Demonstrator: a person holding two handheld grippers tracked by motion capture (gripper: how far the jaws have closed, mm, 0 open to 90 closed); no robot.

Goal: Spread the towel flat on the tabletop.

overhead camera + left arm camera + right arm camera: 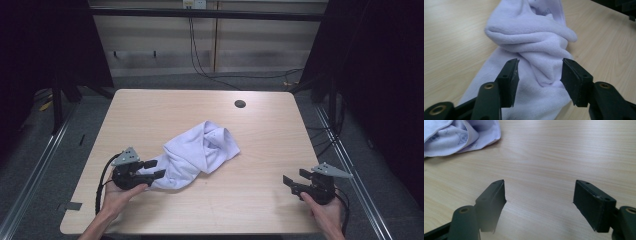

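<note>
On the wooden table (260,150), crumpled, twisted pale lilac garment (200,150), left gripper (156,169) jaws apart at it, right gripper (291,181) jaws apart

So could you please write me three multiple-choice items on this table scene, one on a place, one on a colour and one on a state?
1. Where does the crumpled pale lilac cloth lie?
A. near the middle of the light wooden table
B. on the floor
C. over the table's far right corner

2. What colour are the jaws of each tool?
A. white
B. black
C. red

3. How does the left tool stand to the cloth?
A. shut on it and lifting it
B. far from it at the table's right edge
C. open, its jaws at the cloth's near end

Answers:
1. A, since the high view shows the cloth about mid-table, with the small dark round hole beyond it.
2. B, since both gripper views show black jaws.
3. C, since the left gripper view shows the jaws apart with cloth between them; the right tool is open over bare wood.
</note>
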